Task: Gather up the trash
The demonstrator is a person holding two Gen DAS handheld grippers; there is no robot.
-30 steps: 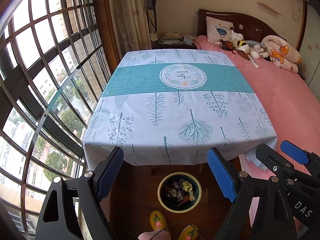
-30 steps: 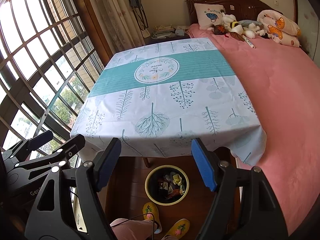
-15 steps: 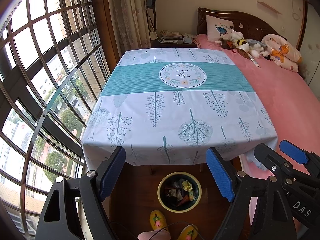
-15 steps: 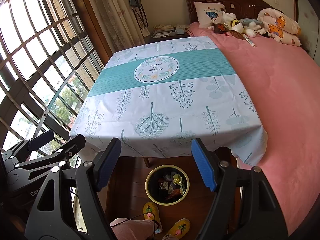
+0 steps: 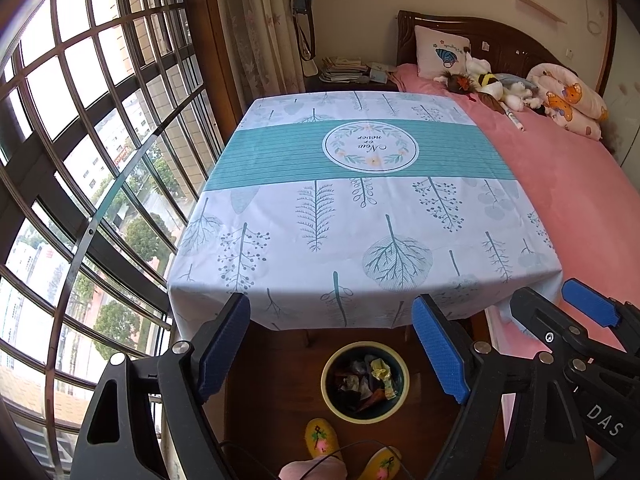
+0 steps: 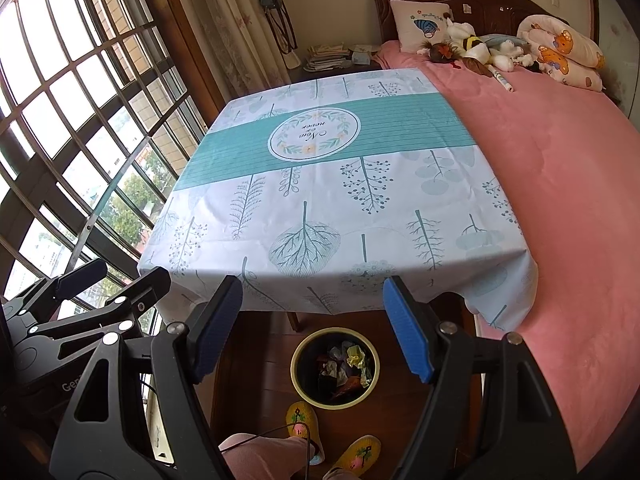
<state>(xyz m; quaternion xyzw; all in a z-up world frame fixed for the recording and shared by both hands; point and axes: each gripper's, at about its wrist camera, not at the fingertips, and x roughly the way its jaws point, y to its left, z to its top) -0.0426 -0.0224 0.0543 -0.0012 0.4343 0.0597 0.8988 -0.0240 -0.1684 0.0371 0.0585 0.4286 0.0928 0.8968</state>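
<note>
A round bin with a yellow-green rim stands on the wooden floor under the table's near edge, holding several crumpled wrappers. My left gripper hangs open above it, blue pads wide apart, nothing between them. My right gripper is open too and empty, beside the left one. The table wears a white and teal cloth with nothing lying on it.
A pink bed runs along the table's right side, with soft toys and pillows at the head. A barred window fills the left. A person's yellow slippers stand just before the bin.
The view from the left gripper has crept slightly forward and its pads have drawn in a touch. The right gripper has stayed still.
</note>
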